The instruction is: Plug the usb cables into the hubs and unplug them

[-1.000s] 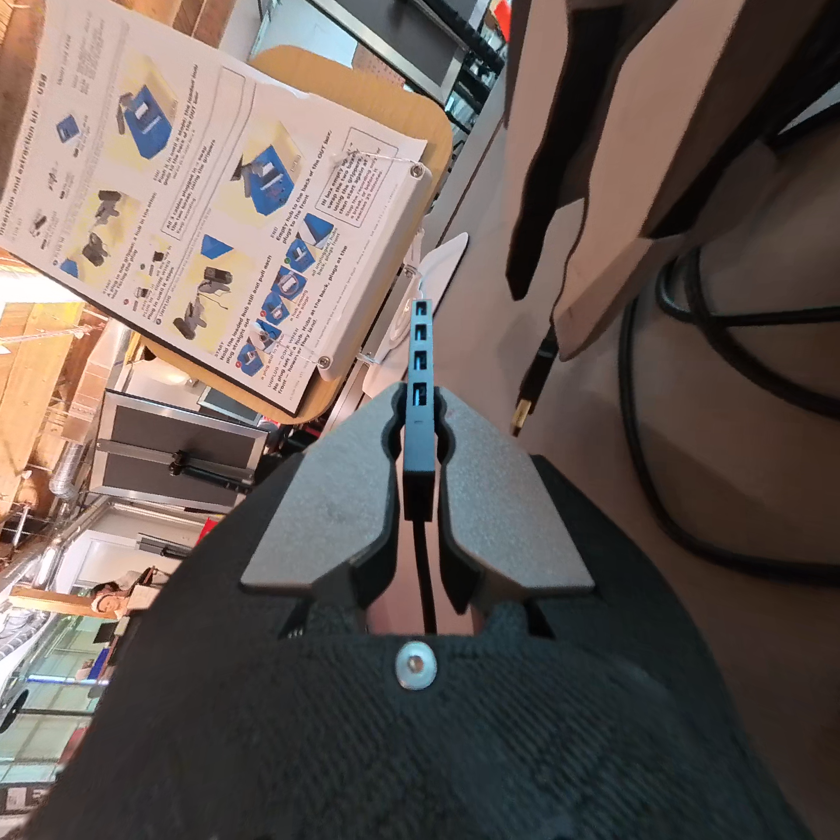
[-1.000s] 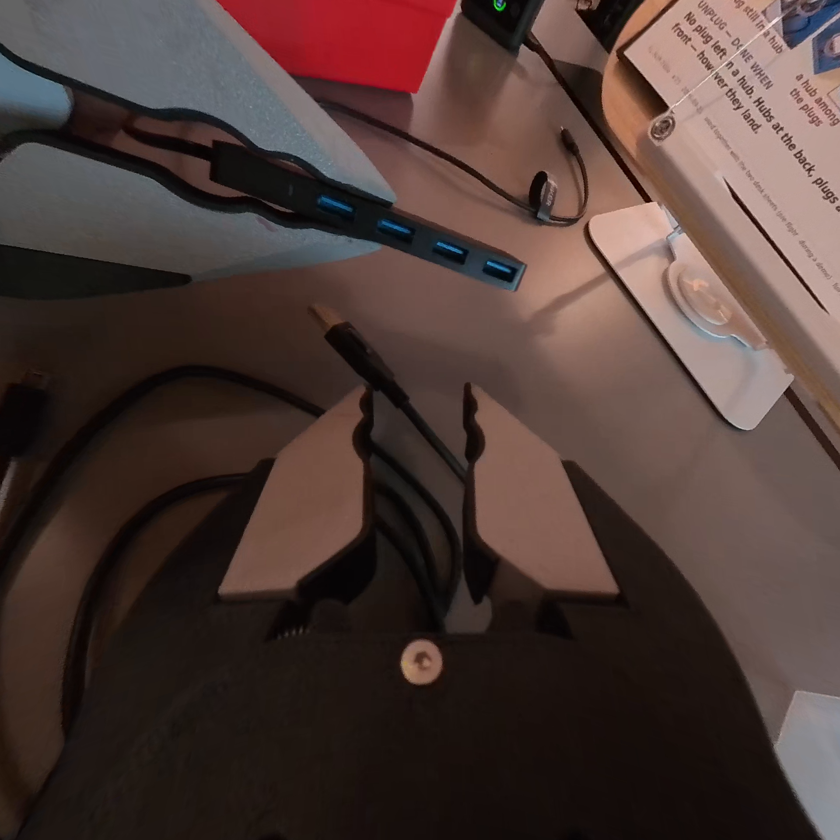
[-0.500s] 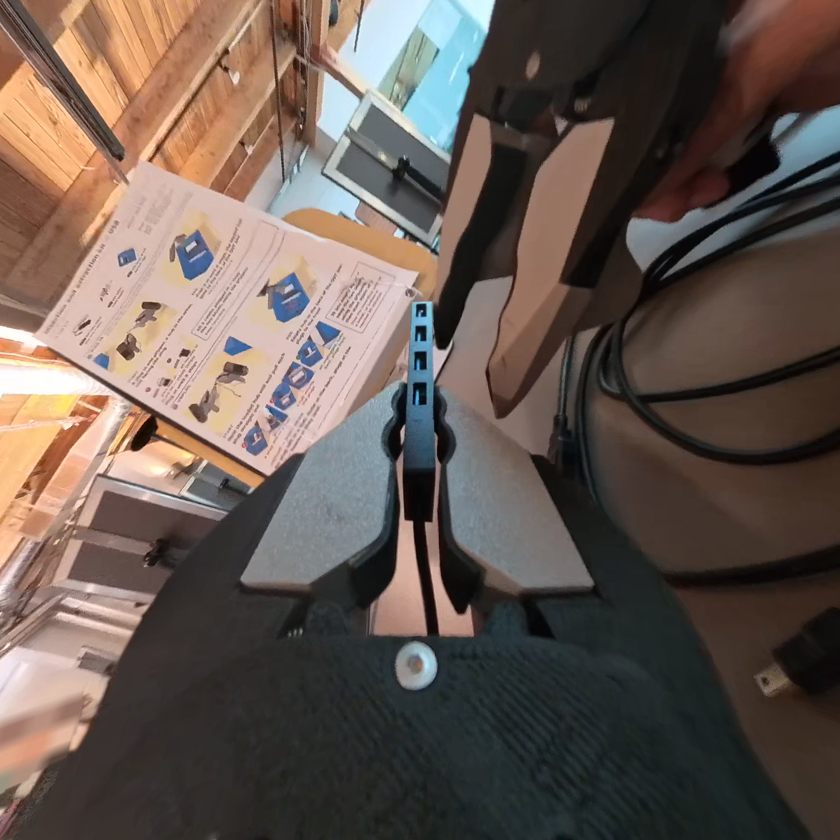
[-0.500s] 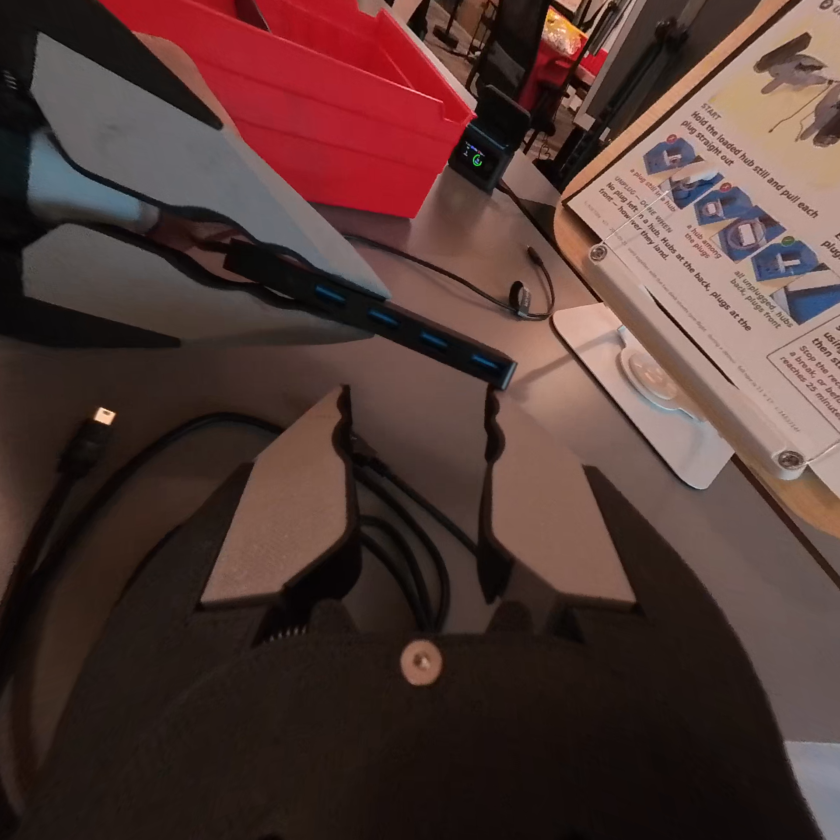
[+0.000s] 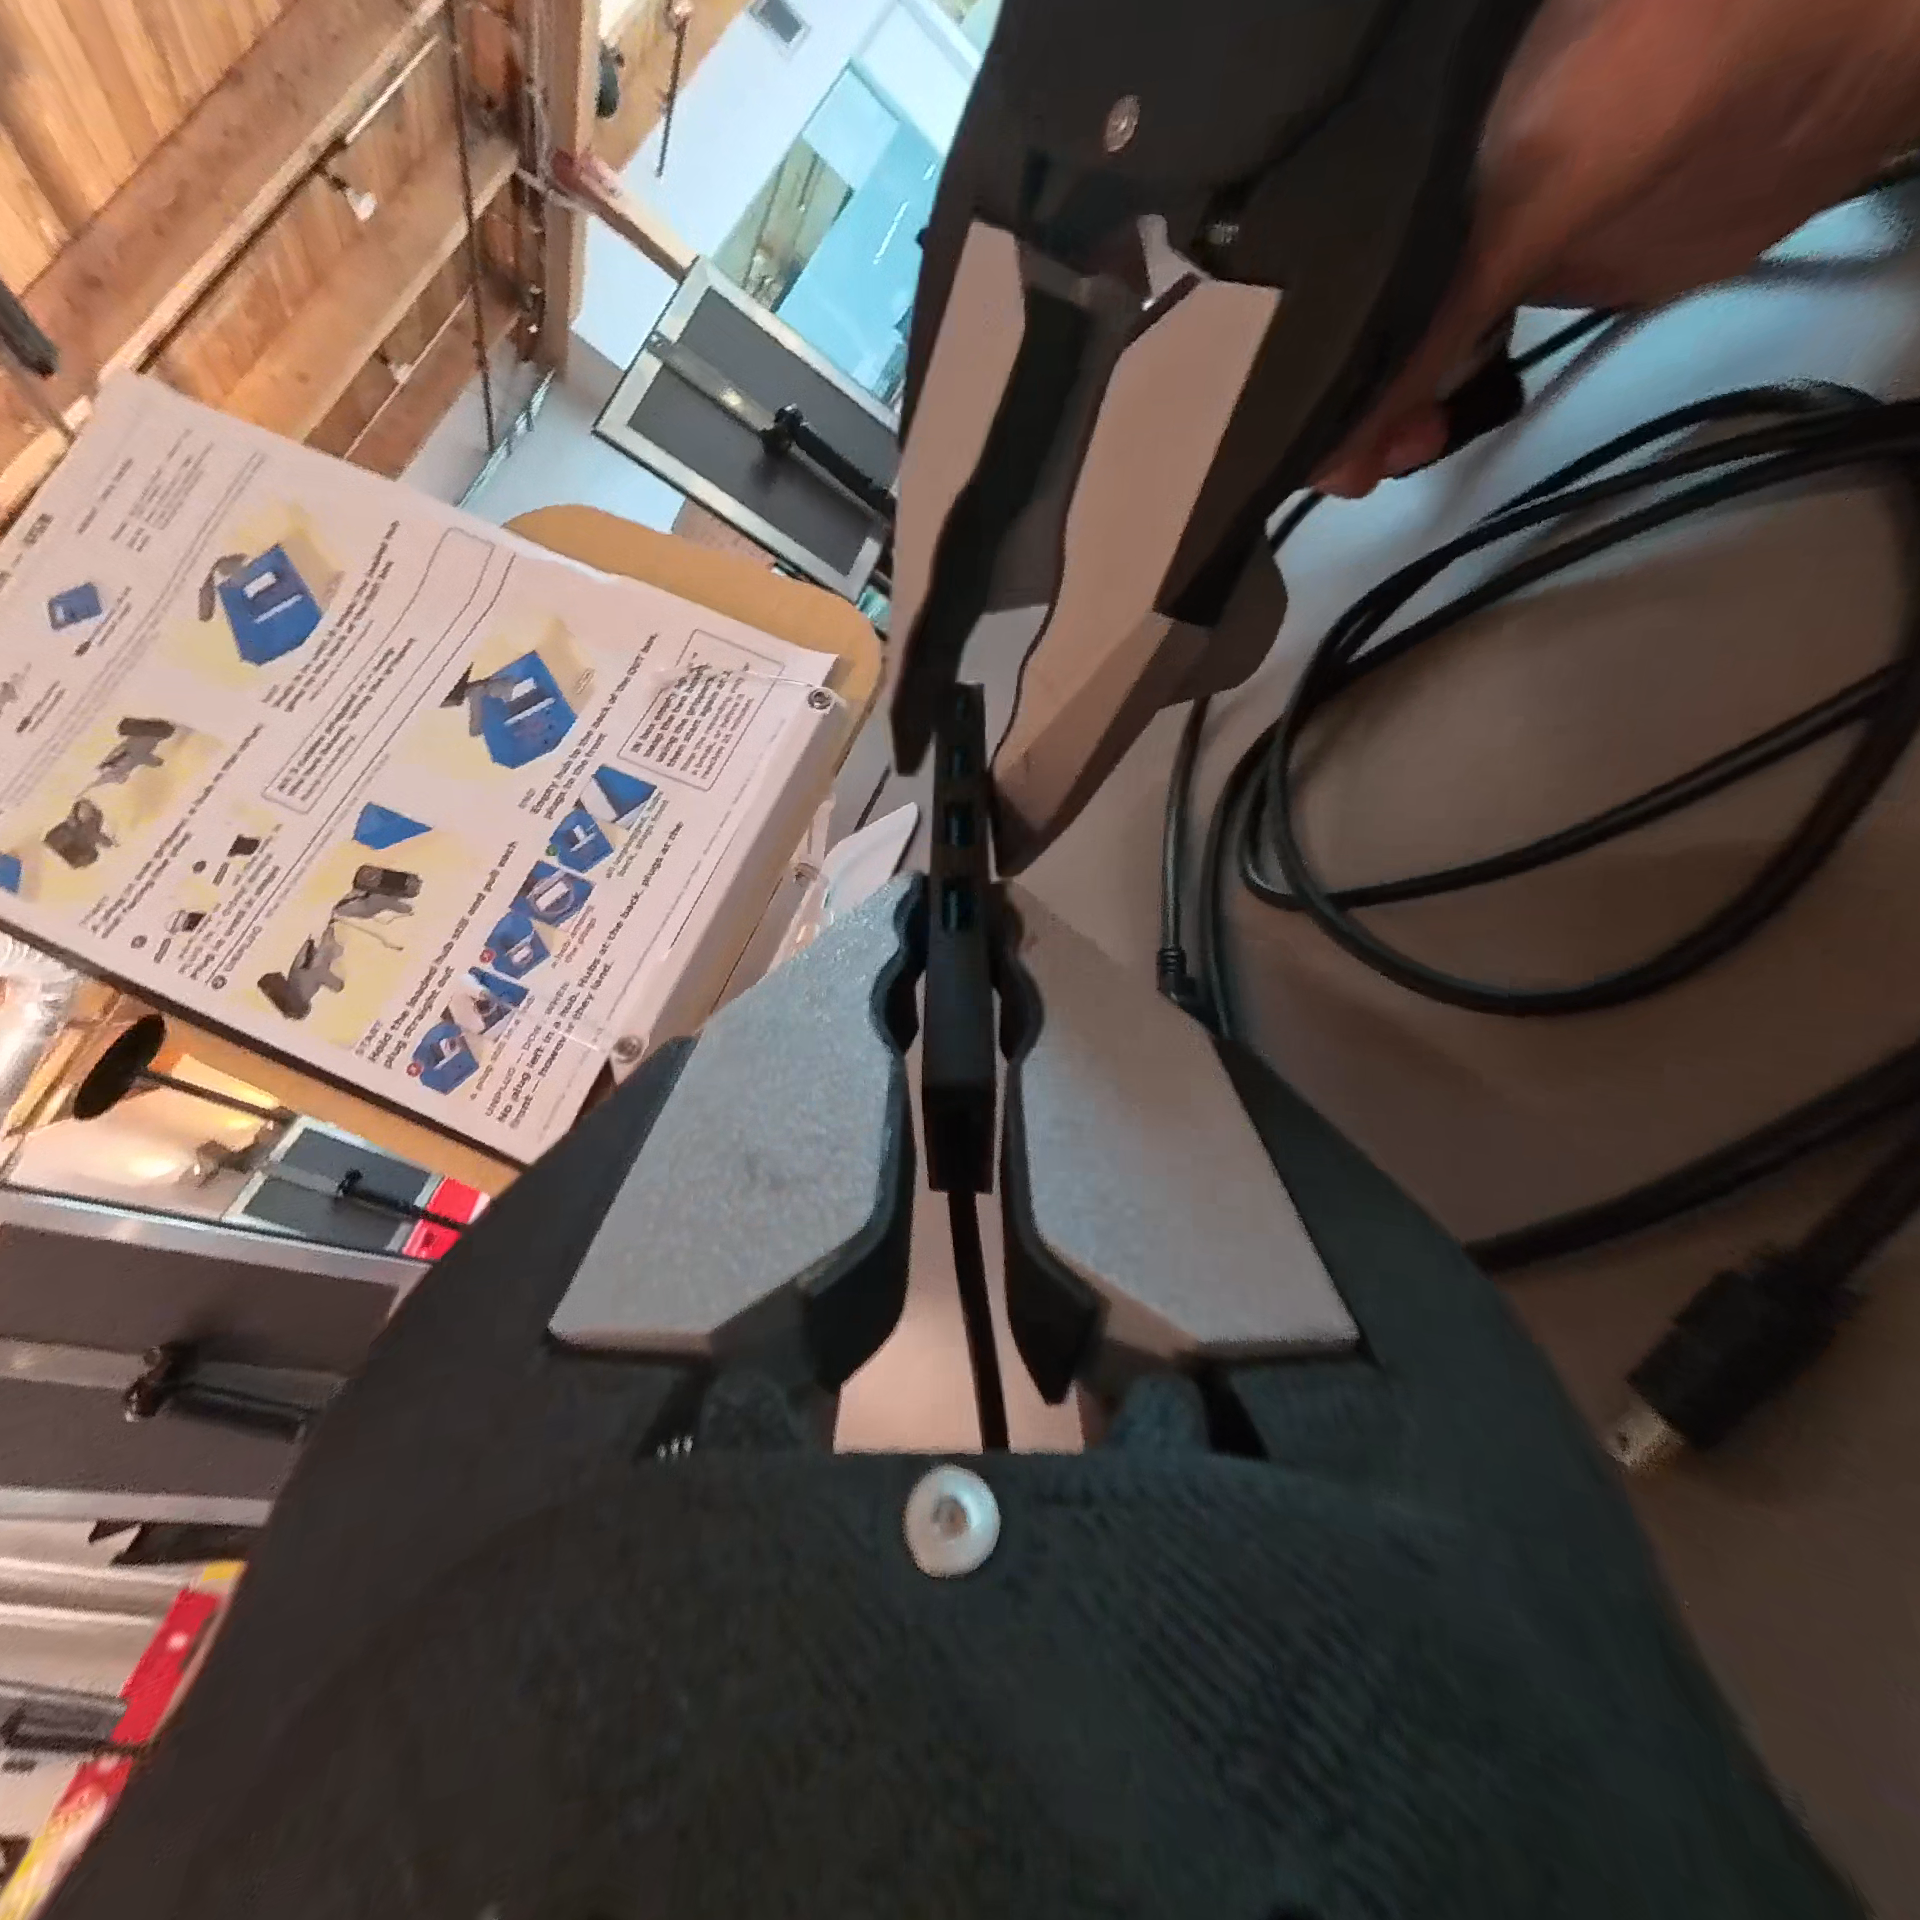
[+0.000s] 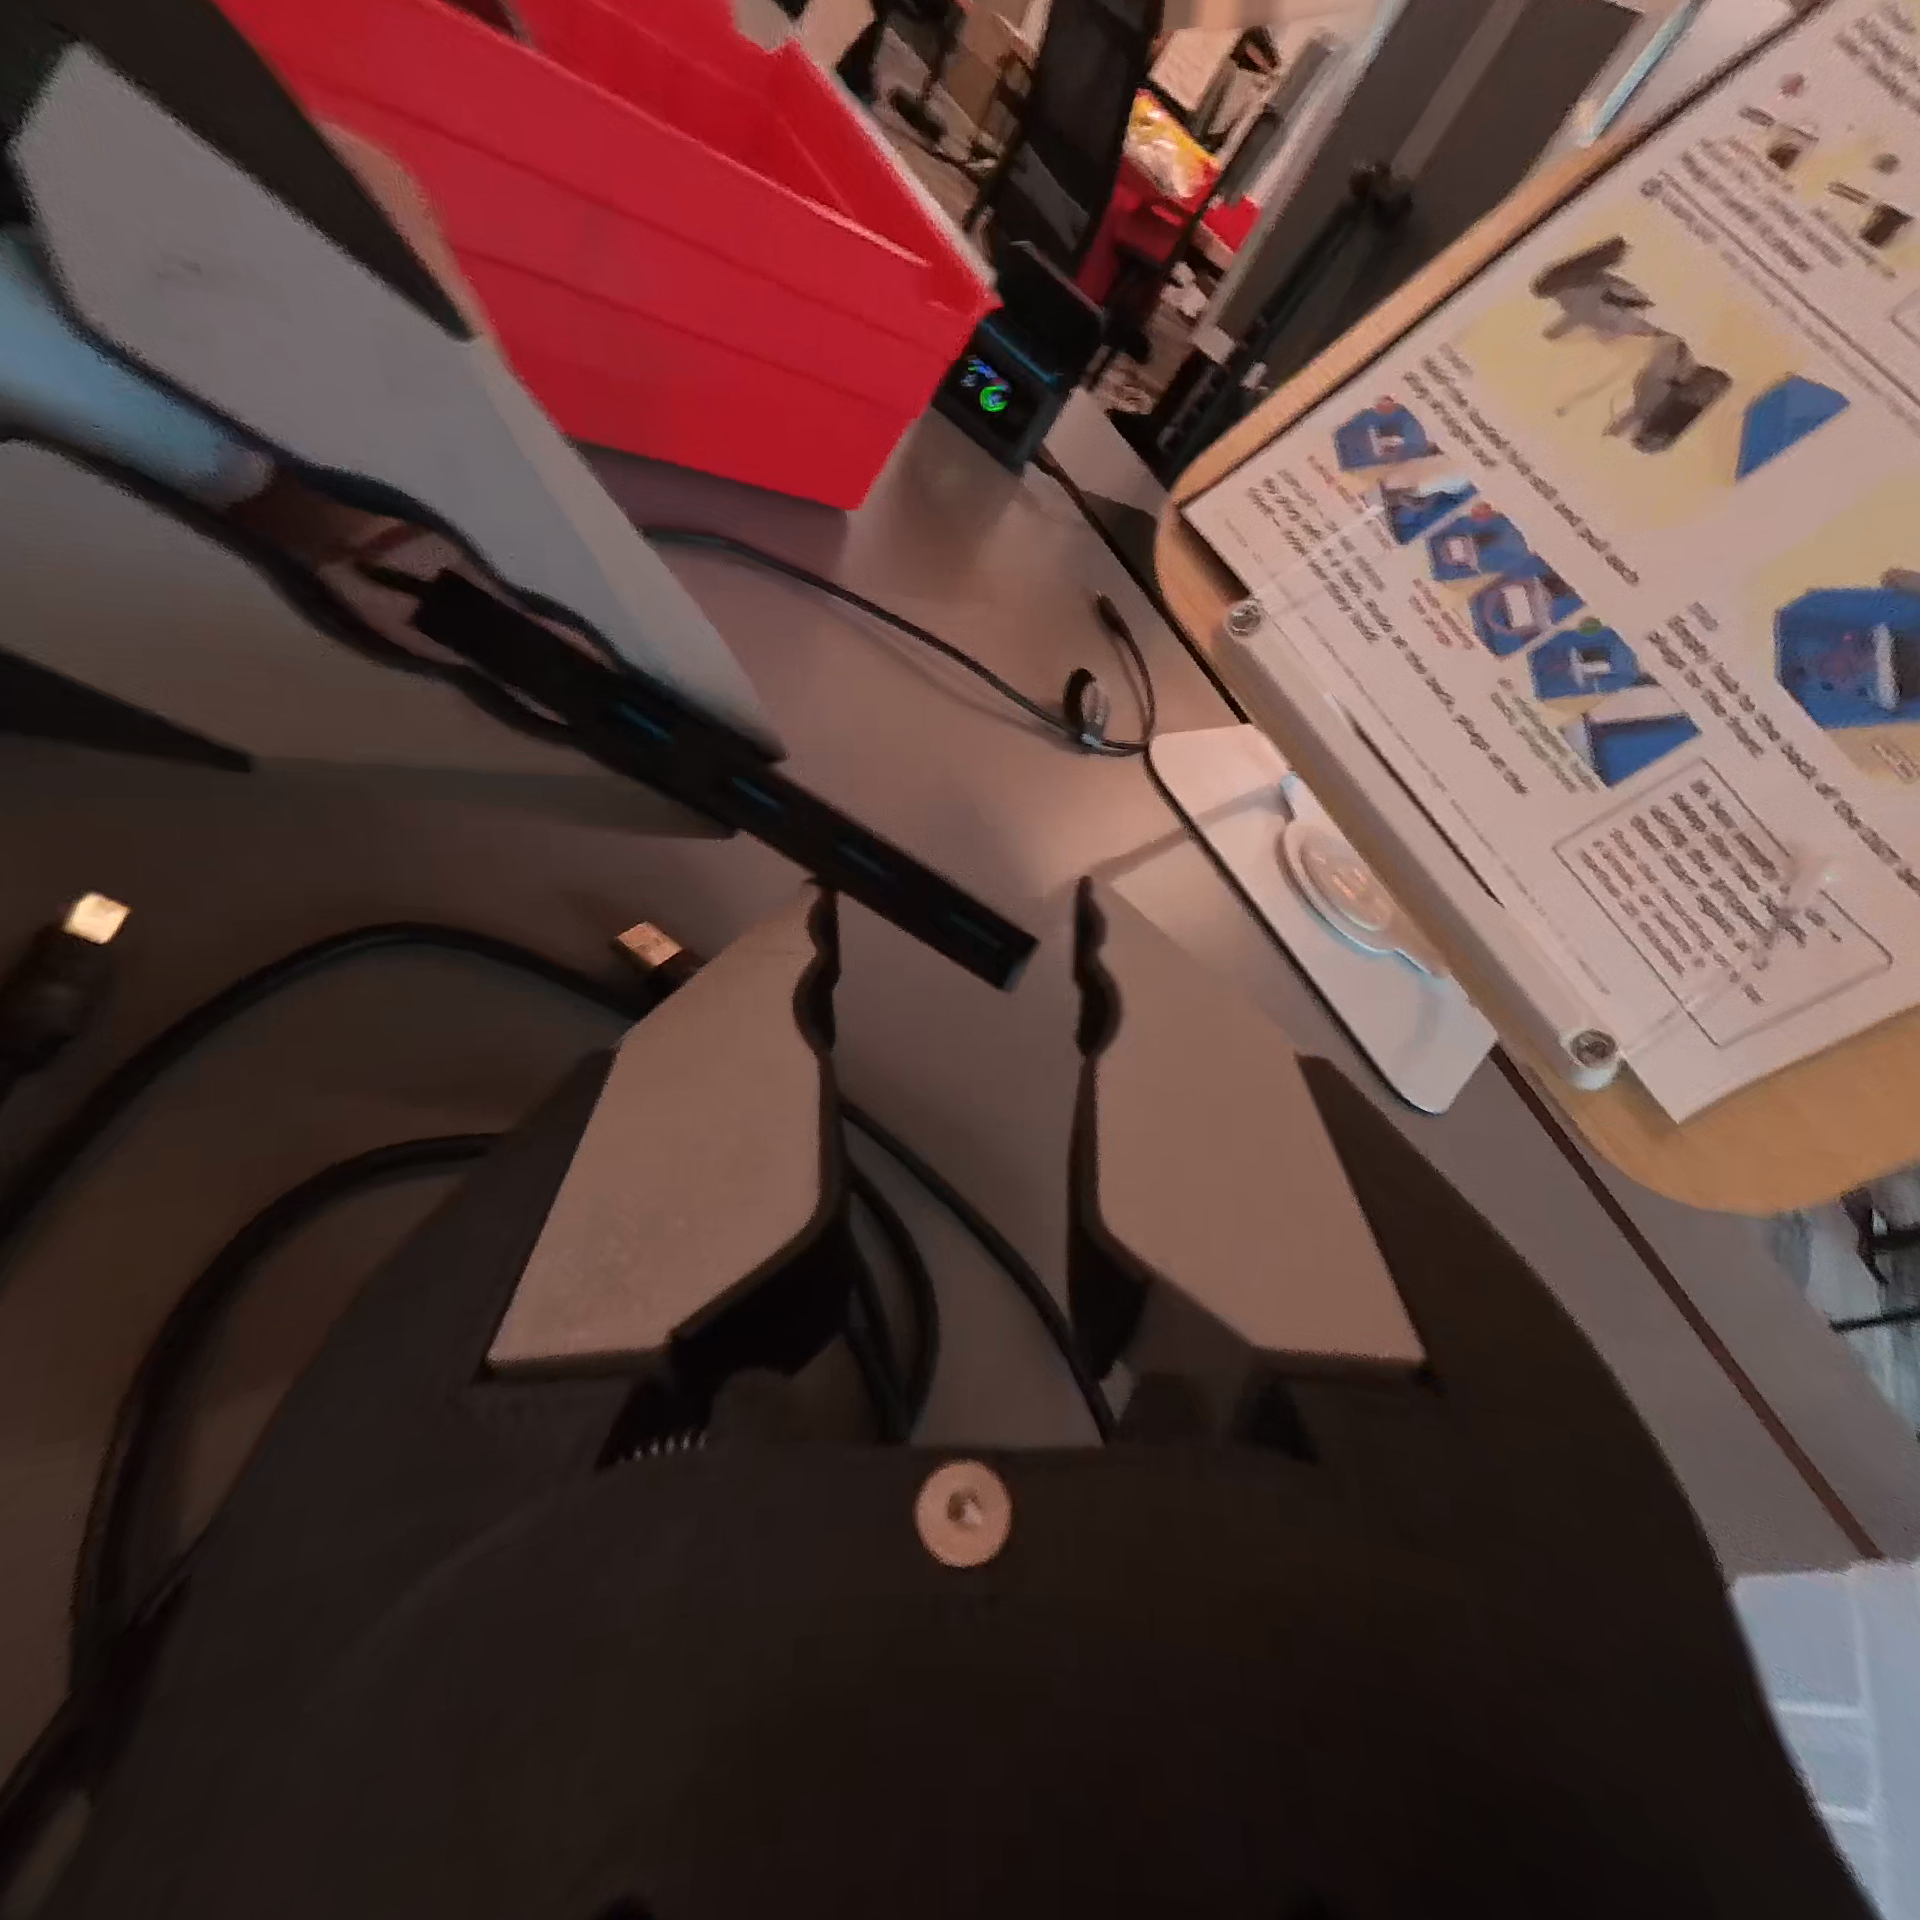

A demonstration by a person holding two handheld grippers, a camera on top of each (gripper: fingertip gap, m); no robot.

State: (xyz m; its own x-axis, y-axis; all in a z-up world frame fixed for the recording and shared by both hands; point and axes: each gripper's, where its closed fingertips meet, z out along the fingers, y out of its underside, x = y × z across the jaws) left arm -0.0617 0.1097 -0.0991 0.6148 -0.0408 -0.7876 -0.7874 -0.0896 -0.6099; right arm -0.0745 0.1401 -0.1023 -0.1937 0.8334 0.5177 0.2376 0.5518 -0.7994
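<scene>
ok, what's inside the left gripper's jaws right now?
The black USB hub is clamped between the left gripper fingers, its port end sticking out forward and its black cord running back between them. The hub sides under the pads are covered.

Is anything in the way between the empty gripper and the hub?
Nothing visible. The right gripper is open, and the hub's free end already pokes between its tips. The left gripper holds the hub's other end.

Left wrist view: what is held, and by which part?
The left hand-held gripper clamps the slim black USB hub at its cable end. The right hand-held gripper holds nothing.
</scene>
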